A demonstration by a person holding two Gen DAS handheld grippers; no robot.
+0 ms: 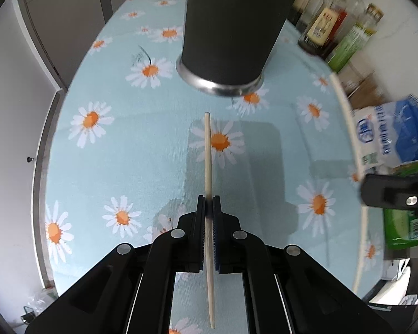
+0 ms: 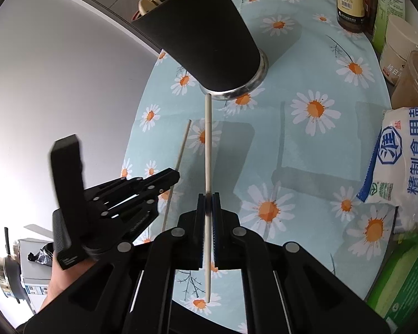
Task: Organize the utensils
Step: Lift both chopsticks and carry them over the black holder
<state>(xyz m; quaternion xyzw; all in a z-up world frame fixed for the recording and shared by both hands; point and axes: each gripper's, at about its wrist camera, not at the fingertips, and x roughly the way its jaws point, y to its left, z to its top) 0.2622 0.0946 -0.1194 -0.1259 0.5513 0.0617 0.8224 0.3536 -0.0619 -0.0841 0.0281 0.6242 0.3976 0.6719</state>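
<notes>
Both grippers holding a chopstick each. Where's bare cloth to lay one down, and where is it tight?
Free: the daisy tablecloth between the black utensil holder and the salt bag, and the cloth left of the holder toward the table edge.

Crowded: the right rim, with sauce bottles, jars, the salt bag and a green pack.

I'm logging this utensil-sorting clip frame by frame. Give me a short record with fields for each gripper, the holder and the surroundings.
left gripper: shut on chopstick
right gripper: shut on second chopstick
black holder: upright on daisy tablecloth, utensils already inside
surroundings: sauce bottles, salt bag along the table edge
</notes>
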